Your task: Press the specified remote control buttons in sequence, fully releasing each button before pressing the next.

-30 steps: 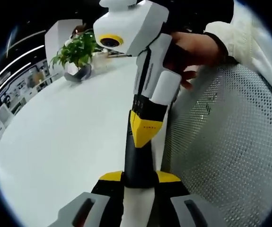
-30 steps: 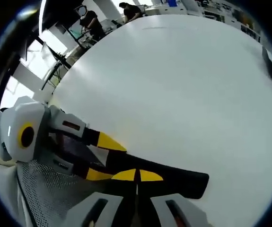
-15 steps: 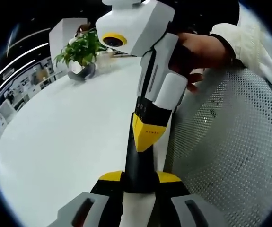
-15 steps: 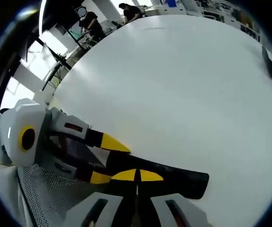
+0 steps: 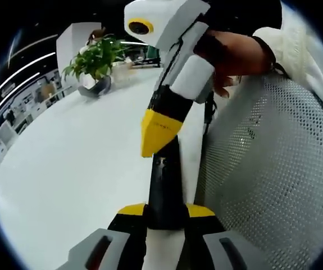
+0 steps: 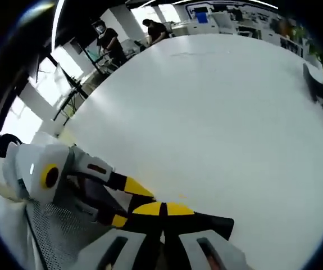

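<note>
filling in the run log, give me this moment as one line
left gripper: shut on black remote | right gripper: shut, yellow tip at the remote's far end | surface: white table | nearby: potted plant, mesh chair back

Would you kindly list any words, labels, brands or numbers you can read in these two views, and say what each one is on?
No text can be read in either view.
Black remote control: any button markings are too blurred to read.
Right gripper: no readable label.
Background screens and shelves: too small to read.
</note>
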